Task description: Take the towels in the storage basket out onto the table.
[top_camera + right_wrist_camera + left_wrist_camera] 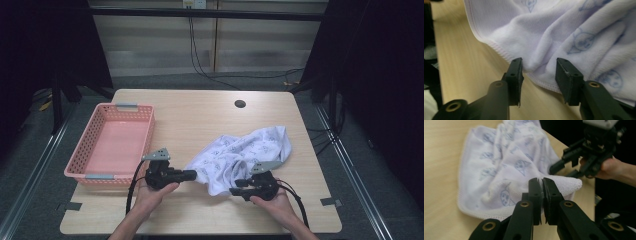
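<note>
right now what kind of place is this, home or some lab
Probably a lab or recording setup, not a home: a bare wooden table ringed by dark curtains, cables trailing over grey carpet, and only a towel and pink basket laid out.

We see a soft white knitted cloth (245, 155) with a ribbed hem, a matt pale wood table (200, 120), a perforated pink plastic basket (85, 150).

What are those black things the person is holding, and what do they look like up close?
Each is a black hand-held left gripper or right gripper with two flat, square-tipped jaws on hinged links with brass-coloured pivots. A grey three-cornered plate sits on top of each, and a black cable trails back along bare forearms; no sleeves show.
</note>
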`<state>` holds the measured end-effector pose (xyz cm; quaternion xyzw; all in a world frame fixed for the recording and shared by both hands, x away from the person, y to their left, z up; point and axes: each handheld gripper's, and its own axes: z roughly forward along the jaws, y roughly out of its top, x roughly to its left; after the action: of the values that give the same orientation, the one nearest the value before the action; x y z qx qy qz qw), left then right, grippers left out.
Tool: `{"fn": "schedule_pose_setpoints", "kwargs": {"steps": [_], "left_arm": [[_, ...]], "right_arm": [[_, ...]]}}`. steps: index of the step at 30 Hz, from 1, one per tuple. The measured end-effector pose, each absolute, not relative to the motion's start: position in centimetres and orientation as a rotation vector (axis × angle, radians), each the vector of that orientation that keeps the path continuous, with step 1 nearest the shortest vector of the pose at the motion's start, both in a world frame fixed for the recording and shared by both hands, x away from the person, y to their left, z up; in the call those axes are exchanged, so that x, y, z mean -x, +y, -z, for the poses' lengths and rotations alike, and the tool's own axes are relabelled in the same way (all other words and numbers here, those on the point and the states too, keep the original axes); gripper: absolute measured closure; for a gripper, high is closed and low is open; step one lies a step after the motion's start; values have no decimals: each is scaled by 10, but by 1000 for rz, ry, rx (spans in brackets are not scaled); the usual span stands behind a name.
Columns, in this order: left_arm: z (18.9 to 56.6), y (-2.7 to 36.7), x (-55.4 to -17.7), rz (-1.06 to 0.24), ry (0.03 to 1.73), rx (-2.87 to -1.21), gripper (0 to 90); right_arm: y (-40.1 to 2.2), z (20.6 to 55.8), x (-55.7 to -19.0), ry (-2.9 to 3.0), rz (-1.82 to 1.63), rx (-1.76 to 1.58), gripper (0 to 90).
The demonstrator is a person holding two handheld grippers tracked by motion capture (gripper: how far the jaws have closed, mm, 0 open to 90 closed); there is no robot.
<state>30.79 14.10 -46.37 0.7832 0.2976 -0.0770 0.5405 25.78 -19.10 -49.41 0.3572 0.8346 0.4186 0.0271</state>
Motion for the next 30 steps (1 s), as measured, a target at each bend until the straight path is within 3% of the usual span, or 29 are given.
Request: {"fn": "schedule_pose_setpoints", "kwargs": {"steps": [5,11,12,13,14,15,16,19,23,27,28,30], "left_arm": [[453,157,-316,127,755,-1772,858],[445,181,-317,87,804,-1690,858],[444,184,-316,58,811,-1717,858],[444,184,-316,58,811,-1717,858],[445,186,-314,55,810,-1738,857],[445,186,-314,55,810,-1738,858],[446,187,-313,59,818,-1743,857],[445,187,-310,65,806,-1763,857],[447,185,-309,68,800,-1793,855],[474,171,-312,107,828,-1937,846],[475,167,-310,50,808,-2001,835],[475,166,-309,87,794,-1997,824]], "right_arm": [[-186,502,-256,2583,-1215,-1031,506],[-196,501,-249,2598,-1201,-1023,543],[-200,500,-244,2605,-1167,-1009,652],[-200,500,-244,2605,-1167,-1009,652],[-208,498,-241,2629,-1143,-1008,786],[-208,498,-241,2629,-1143,-1008,786],[-220,497,-238,2631,-1134,-1061,862],[-242,492,-237,2595,-1113,-1129,894],[-282,478,-246,2424,-1149,-1241,897],[-300,486,-252,2432,-1109,-1323,879],[-301,488,-250,2427,-1102,-1309,837],[-298,485,-245,2414,-1110,-1292,714]]}}
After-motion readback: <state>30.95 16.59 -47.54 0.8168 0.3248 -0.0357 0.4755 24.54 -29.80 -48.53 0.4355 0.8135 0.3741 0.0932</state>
